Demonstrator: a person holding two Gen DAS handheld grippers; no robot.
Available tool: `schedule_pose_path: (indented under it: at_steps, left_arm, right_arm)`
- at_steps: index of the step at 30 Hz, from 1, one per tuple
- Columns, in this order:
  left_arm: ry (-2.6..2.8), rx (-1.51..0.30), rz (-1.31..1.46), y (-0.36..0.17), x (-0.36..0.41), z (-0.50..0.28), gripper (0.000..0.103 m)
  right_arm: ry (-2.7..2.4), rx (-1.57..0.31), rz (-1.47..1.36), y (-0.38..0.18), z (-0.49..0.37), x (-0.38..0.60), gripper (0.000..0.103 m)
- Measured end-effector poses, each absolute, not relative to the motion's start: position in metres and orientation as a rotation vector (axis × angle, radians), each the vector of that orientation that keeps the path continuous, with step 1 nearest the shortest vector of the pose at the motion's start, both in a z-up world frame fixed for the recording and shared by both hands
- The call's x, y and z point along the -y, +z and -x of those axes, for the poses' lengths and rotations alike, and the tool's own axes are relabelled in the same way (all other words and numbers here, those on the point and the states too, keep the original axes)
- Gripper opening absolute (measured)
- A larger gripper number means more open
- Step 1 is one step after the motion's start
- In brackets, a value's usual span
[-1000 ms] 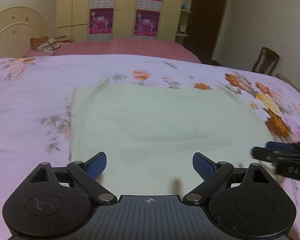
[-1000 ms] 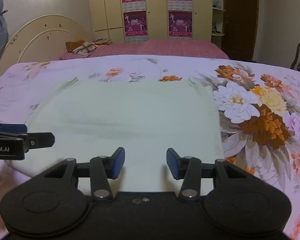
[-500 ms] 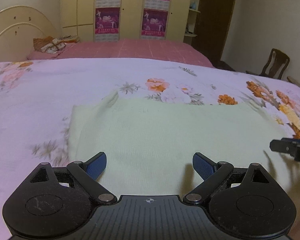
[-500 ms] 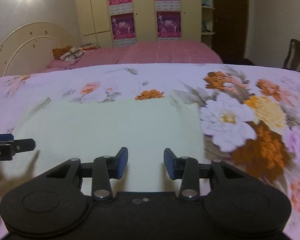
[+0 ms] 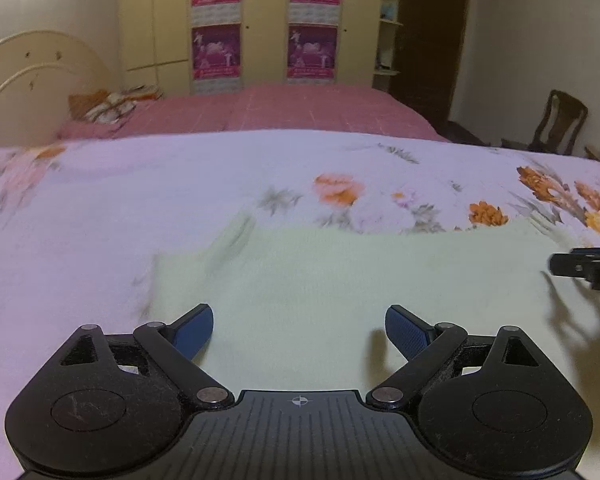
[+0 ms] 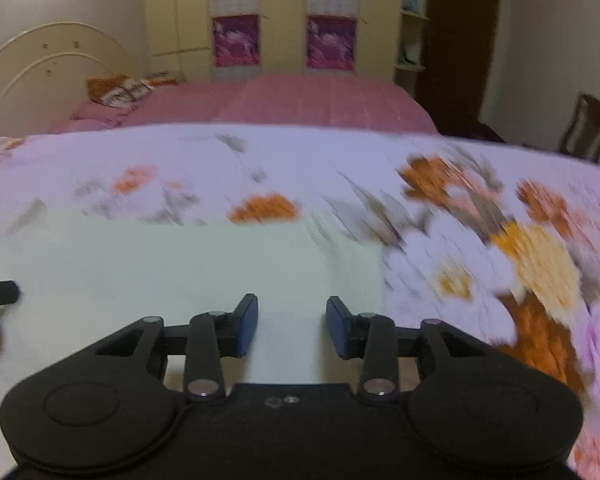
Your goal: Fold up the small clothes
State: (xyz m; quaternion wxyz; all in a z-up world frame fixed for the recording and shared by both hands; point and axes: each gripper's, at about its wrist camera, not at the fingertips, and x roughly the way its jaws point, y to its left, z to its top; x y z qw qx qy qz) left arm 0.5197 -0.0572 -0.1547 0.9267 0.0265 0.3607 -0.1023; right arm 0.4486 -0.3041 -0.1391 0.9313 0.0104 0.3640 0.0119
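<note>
— Bedroom, mid-fold: what changed in the last second?
— Both grippers have pulled back toward the cloth's near edge; more floral bedspread (image 5: 148, 200) shows beyond it, and the right gripper (image 6: 292, 322) has narrowed its gap.
— And the cloth?
— Pale green cloth (image 5: 340, 280) lies flat on the bedspread (far-left corner turned up). Left gripper (image 5: 299, 326) spread wide, right partly apart, neither clamping anything.
— Any writing?
— None legible.
</note>
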Motion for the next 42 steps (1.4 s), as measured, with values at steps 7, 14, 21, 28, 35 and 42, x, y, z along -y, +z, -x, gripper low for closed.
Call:
schedule_pose_path:
  at_steps: [7,14,21,28,35,42]
  left_arm:
    - [-0.136,-0.79,-0.041,-0.177,0.04,-0.551,0.093]
    - [-0.126,-0.793,0.003,-0.166,0.034,-0.529,0.092]
    - [-0.176,-0.782,0.022,-0.151,0.036,-0.479,0.092]
    - [-0.173,-0.818,-0.05,-0.168,0.04,-0.452,0.093]
    - [-0.161,-0.841,-0.028,-0.156,0.034,-0.433,0.093]
    - [-0.147,-0.895,0.013,-0.164,0.023,-0.4,0.093]
  right_arm:
    - [-0.055,-0.787,0.037,-0.159,-0.482,0.312,0.037]
    - [-0.074,-0.772,-0.028,-0.151,-0.465,0.321,0.039]
    - [0.096,-0.713,-0.033,-0.126,-0.414,0.269,0.041]
    - [0.166,-0.762,0.028,-0.141,-0.382,0.227,0.044]
    - [0.163,-0.768,-0.007,-0.134,-0.37,0.223,0.045]
    - [0.193,-0.796,-0.024,-0.14,-0.348,0.215,0.045]
